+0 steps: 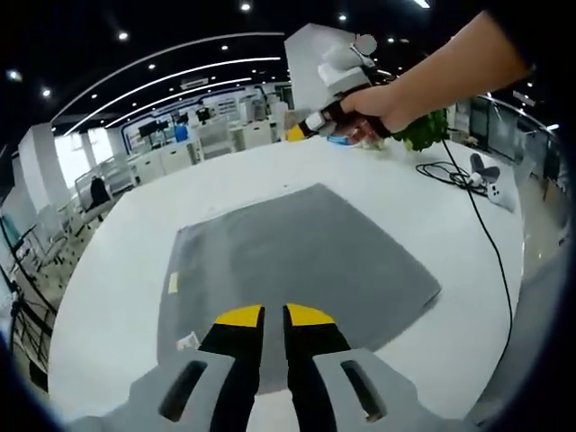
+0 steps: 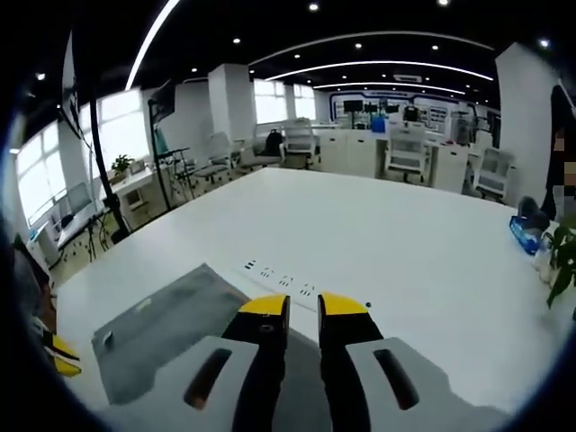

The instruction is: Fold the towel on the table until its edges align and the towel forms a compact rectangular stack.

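A grey towel (image 1: 297, 256) lies spread flat on the white table (image 1: 117, 270), with small tags near its left edge. My left gripper (image 1: 274, 317) hangs over the towel's near edge, its yellow-tipped jaws close together with nothing between them. A hand holds my right gripper (image 1: 301, 130) in the air beyond the towel's far side. In the right gripper view, my right gripper (image 2: 303, 306) points across the table with its jaws close together and empty. The towel (image 2: 171, 333) lies low at the left there, under the jaws.
A black cable (image 1: 481, 220) runs across the table to a white device (image 1: 490, 175) at the right. A green plant (image 1: 423, 130) stands behind the hand. A white power strip (image 2: 279, 283) lies just past the towel. Desks and chairs fill the room beyond.
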The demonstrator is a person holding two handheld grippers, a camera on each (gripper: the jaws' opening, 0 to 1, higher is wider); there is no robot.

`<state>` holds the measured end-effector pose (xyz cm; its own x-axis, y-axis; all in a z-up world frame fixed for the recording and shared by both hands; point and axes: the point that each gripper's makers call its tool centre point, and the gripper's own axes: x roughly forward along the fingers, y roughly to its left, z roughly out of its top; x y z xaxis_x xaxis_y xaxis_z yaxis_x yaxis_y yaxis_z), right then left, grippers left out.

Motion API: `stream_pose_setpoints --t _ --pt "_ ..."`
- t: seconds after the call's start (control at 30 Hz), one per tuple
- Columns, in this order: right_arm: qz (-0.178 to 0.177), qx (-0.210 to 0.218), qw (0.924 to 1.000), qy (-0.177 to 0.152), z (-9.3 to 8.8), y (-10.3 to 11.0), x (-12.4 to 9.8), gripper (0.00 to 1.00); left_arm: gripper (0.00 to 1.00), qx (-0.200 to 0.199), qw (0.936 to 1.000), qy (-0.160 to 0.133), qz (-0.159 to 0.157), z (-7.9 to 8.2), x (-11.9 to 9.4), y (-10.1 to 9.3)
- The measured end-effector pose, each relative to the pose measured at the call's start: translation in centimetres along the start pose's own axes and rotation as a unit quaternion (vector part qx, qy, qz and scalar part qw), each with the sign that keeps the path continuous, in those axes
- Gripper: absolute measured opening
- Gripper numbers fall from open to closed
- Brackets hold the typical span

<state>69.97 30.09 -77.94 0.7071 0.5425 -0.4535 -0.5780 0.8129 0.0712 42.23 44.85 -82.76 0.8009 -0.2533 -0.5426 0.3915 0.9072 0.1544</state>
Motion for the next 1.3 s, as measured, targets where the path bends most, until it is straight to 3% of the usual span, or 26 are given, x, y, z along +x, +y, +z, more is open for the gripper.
stream_pose_setpoints --t 0.5,0.63,0.83,1.07,1.3 --pt "-0.008 -0.004 0.9999 0.004 -1.3 -2.4 -2.5 0.2 0.23 0.012 0.9989 -0.013 -0.044 1.8 0.9 -4.2" --pt "-0.021 -0.011 0.9997 0.003 -1.6 -3.3 -3.2 0.3 0.26 0.01 0.9987 -0.014 -0.049 2.1 1.4 -4.9" --pt "-0.023 -0.006 0.9997 0.004 -2.2 -4.3 -3.5 0.36 0.35 0.012 0.9977 -0.017 -0.065 2.8 1.8 -6.7" --pt "-0.014 -0.007 0.9995 0.027 -3.9 -4.9 -3.7 0.34 0.44 0.011 0.9962 -0.01 -0.085 2.9 2.5 -8.9" --pt "-0.014 -0.003 0.999 0.042 -5.5 -5.7 -4.2 0.32 0.42 0.011 0.9942 0.0 -0.107 2.2 2.8 -11.3"
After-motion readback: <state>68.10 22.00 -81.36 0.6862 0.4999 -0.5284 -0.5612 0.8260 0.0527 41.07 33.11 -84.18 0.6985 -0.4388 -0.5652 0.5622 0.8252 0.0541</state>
